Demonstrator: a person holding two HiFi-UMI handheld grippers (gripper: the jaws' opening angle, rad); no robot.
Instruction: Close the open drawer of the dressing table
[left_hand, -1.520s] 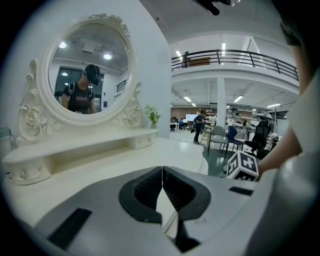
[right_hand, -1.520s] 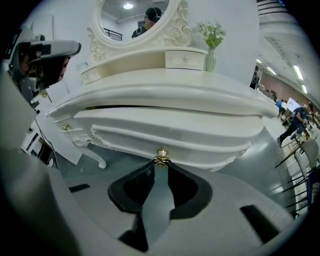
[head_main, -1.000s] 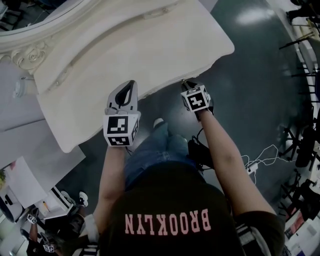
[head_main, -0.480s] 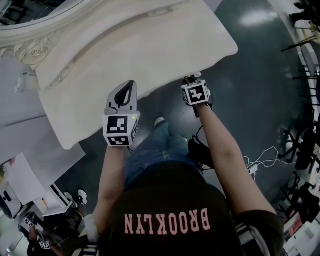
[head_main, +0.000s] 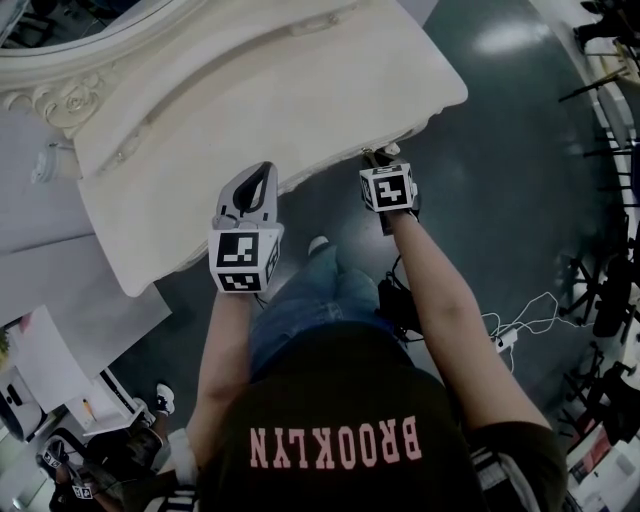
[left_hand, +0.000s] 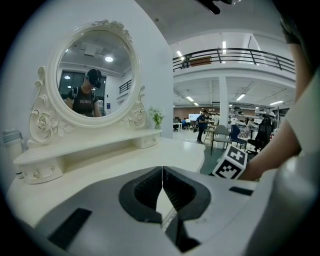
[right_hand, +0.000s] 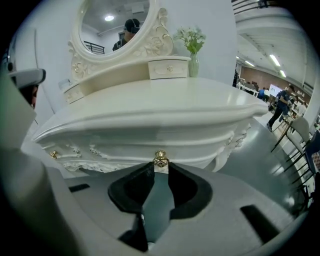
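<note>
dressing table (head_main: 300, 90): gold knob (right_hand: 160, 160) at right hand-held gripper (right_hand: 161, 169)

The mirror (left_hand: 92, 80) stands at the back of the bench (head_main: 300, 110), above a raised shelf (left_hand: 85, 145) that runs along the rear edge. A small drawer (right_hand: 169, 68) sits at the shelf's right end, with a vase (right_hand: 193, 50) just to its right. The left tool (left_hand: 162, 167) hangs over the bench's front edge, the bench top spreading ahead of it. The right tool (right_hand: 160, 167) is to its right and lower, before the bench's front face. A knob (right_hand: 160, 160) on that face, under the overhanging top, lies right at this tool's tips. The person stands before the bench, with cables (head_main: 520, 320) on the floor to the right.
</note>
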